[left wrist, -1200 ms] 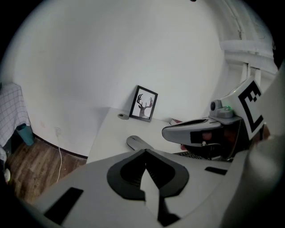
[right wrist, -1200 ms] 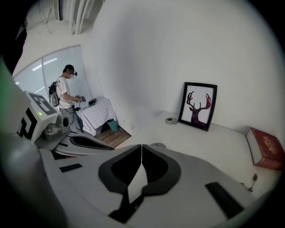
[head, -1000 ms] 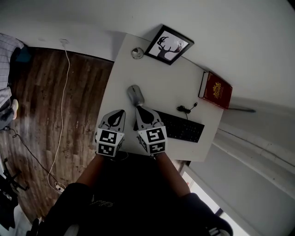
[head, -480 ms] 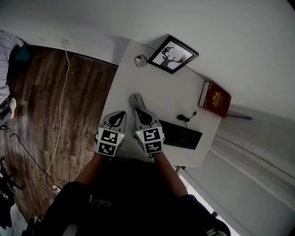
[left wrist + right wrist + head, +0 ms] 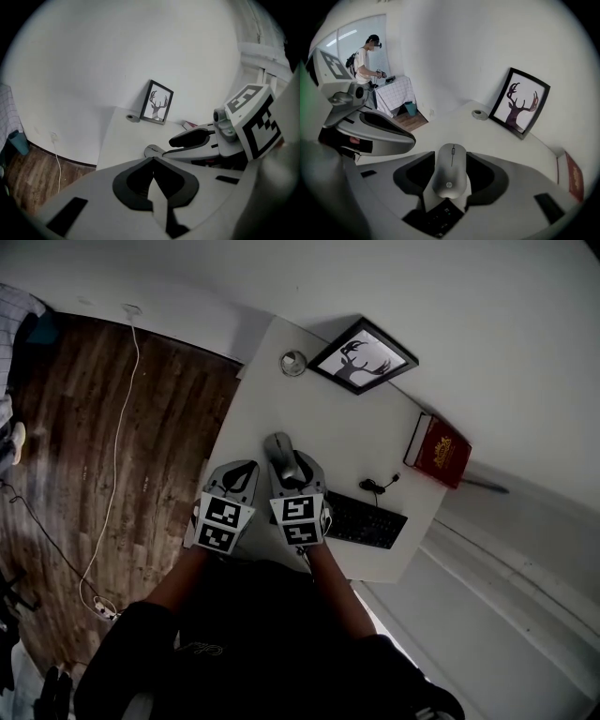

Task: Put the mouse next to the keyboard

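Two grippers are hanging low over the white table (image 5: 347, 418), side by side. Of these, the right gripper (image 5: 296, 472) is pointing steeply down. Its jaws have just been opening and are now standing wide on either side of the mouse (image 5: 450, 171), flanking its long sides without yet pressing. Just beside it, the left gripper (image 5: 152, 161) is sitting with its jaws closed together on nothing.

The mouse is lying flat on the table near the left end of the keyboard (image 5: 367, 519), its nose pointing toward the framed deer picture (image 5: 364, 355). It is looking light, rigid and smooth-shelled, so its rounded top is probably offering a slippery hold. Squeezing across the two long sides, around the middle and low down where the flanks are straightest, is looking like the safest grip. Moderate force should be keeping it from squirting upward.
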The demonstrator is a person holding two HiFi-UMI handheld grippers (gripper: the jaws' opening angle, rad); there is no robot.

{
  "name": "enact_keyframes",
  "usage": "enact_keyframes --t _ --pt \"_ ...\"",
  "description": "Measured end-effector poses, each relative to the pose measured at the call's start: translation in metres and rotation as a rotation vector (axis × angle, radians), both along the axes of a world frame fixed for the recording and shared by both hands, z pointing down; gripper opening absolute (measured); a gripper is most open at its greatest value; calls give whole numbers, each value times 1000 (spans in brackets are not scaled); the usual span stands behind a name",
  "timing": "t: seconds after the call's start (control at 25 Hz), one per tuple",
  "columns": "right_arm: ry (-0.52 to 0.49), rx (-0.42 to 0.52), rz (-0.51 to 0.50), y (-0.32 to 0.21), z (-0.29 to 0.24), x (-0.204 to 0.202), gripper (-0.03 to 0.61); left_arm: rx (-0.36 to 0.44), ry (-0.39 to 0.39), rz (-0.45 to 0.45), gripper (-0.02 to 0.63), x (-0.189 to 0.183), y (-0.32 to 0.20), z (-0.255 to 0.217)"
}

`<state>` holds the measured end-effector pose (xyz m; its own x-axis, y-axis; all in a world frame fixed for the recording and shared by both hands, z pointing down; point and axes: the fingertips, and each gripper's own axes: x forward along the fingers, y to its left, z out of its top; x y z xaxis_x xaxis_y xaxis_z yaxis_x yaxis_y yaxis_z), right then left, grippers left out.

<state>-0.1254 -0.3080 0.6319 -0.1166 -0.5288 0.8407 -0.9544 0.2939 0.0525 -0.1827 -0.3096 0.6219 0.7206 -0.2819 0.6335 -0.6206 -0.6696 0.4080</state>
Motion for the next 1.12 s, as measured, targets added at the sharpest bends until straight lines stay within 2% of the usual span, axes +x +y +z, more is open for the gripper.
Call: enact_keyframes --t 0.24,0.44,0.68,0.88,1.12 --pt "29 -21 8 -11 14 6 263 -20 6 -4 3 3 -4 7" --pt "-2 -69 19 -16 26 2 307 -18 4 -9 2 2 -9 9" --pt "-31 -164 38 -6 50 -2 319 -23 6 -27 2 -4 -10 11" --pt "-90 -149 45 -9 56 2 321 -29 8 -37 3 -6 -9 12" --pt "-101 -147 21 -11 54 4 304 -6 15 -61 2 -4 -6 2"
